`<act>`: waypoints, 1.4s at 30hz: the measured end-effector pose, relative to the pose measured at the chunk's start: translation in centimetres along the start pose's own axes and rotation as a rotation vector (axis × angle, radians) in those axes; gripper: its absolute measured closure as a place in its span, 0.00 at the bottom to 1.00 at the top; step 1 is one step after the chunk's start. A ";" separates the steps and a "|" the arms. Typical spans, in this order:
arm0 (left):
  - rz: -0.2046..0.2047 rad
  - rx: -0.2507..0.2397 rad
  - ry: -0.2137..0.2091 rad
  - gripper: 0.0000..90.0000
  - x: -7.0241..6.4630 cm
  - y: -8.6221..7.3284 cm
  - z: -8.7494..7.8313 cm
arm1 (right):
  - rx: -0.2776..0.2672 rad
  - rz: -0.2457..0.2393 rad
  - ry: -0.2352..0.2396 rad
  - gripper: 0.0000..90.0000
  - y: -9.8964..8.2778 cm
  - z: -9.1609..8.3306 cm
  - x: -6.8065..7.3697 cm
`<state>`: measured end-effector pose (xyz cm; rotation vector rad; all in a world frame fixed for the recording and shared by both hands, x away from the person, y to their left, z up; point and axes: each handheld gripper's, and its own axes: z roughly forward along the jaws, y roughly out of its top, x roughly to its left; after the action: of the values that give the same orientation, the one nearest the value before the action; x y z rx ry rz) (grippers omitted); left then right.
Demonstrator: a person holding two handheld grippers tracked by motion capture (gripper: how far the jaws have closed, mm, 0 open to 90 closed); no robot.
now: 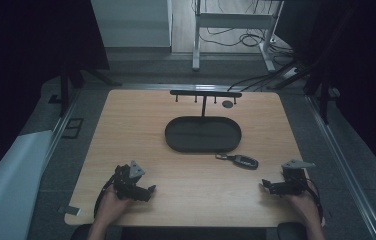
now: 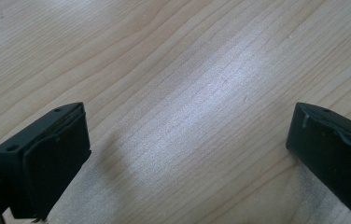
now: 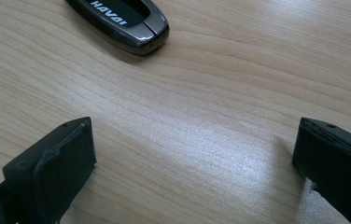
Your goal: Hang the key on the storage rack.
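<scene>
While both claws rest wide open and empty, the car key (image 1: 239, 160) lies at centre right, long axis across the frame, up and left of the right claw (image 1: 266, 185), far from the left claw (image 1: 151, 190).

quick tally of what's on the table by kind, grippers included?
Car key fob: 1
Oval black tray: 1
Hook rack on the tray's post: 1
Small round dark disc: 1
Grippers: 2, left gripper and right gripper, both open and empty
Total: 6
</scene>
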<state>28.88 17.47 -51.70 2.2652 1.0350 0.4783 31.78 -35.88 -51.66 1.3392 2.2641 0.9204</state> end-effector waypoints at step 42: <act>-0.079 -0.008 -0.069 0.00 0.9 -0.6 0.3 | 0.270 -0.184 0.084 0.00 6.9 0.5 1.2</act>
<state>29.30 18.32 -52.25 2.2082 1.0812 0.3684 35.88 -32.33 -47.25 1.1867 2.5992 0.6372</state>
